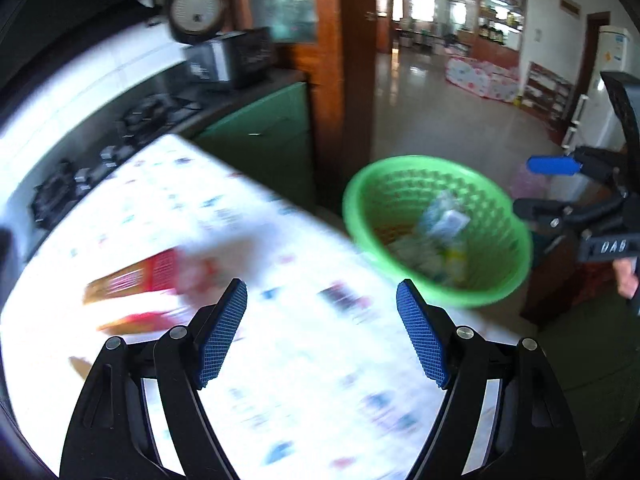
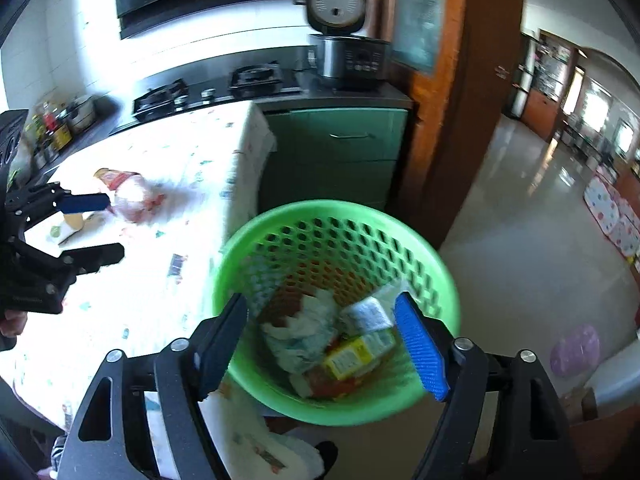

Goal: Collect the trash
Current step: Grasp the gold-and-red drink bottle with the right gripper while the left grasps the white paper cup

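A green perforated trash basket (image 2: 336,248) stands beside the table's right edge and holds crumpled paper, a yellow carton (image 2: 356,354) and wrappers; it also shows in the left wrist view (image 1: 436,228). My right gripper (image 2: 322,344) is open and empty right above the basket. My left gripper (image 1: 322,332) is open and empty over the table. A red and orange package (image 1: 136,280) lies blurred on the cloth just ahead and left of it. In the right wrist view this trash (image 2: 128,192) lies near the left gripper's fingertips (image 2: 86,203).
The table (image 2: 160,160) wears a white patterned cloth. Behind it are a gas hob (image 2: 208,88), a rice cooker (image 2: 340,24) with its lid up and green cabinets (image 2: 340,152). A wooden door frame (image 2: 460,120) stands right of them, with tiled floor (image 2: 520,220) beyond.
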